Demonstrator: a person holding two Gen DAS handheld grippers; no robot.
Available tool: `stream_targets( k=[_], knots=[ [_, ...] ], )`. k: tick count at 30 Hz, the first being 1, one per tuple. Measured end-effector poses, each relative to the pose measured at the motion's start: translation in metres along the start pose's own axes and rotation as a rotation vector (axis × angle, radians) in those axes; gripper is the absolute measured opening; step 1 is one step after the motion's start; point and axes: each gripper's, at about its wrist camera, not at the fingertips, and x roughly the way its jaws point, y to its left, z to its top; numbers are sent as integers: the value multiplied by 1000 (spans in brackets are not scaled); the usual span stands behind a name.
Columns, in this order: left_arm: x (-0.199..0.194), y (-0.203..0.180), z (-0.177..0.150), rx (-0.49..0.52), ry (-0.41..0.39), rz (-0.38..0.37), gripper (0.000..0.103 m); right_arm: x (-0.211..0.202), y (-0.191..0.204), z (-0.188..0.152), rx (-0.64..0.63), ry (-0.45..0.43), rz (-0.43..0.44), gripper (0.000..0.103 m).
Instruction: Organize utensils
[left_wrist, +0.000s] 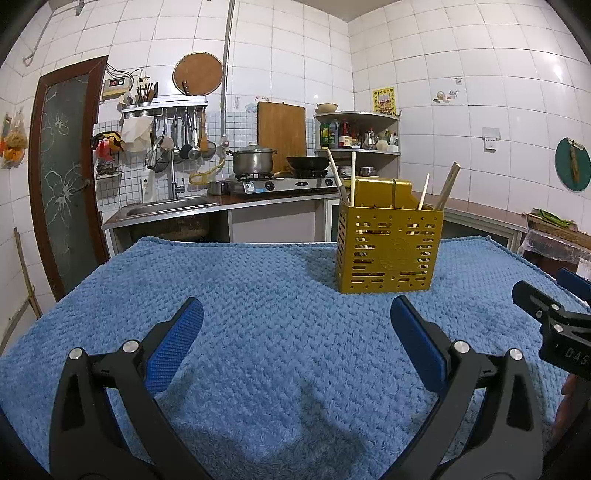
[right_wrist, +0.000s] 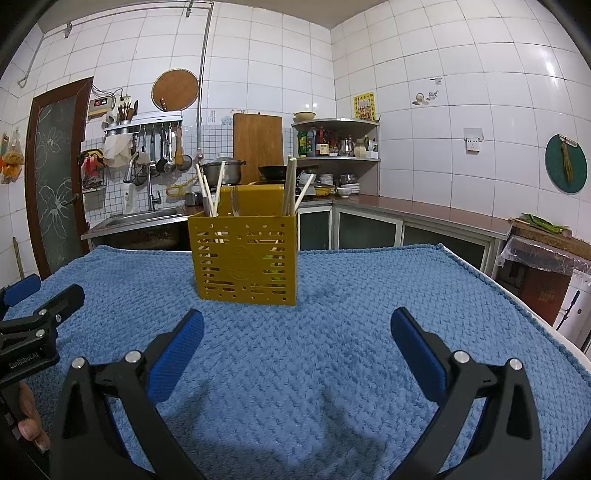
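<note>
From the left wrist view, the left gripper (left_wrist: 295, 332) has its jaws spread wide over the blue towel (left_wrist: 258, 295), holding nothing; the yellow utensil holder (left_wrist: 388, 251) stands upright ahead and to the right, with chopsticks (left_wrist: 448, 186) inside; from the right wrist view, the right gripper (right_wrist: 297, 338) is spread too, empty; the holder (right_wrist: 243, 258) stands ahead, slightly left, a fork (right_wrist: 235, 205) among its chopsticks (right_wrist: 290, 184).

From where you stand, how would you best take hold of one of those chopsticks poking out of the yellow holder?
Grip a chopstick by its bare upper end, coming down from above with the right gripper, which faces the yellow holder squarely. The sticks stand nearly upright, leaning outward, and the slotted walls cover their lower lengths, so only the tops are free to pinch.
</note>
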Motion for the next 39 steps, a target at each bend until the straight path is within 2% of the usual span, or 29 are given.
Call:
stream_targets(
  k=[39],
  knots=[
    [-3,-2,2,4,-8,0,98,0,0,0,-2,-2,0,99]
  ],
)
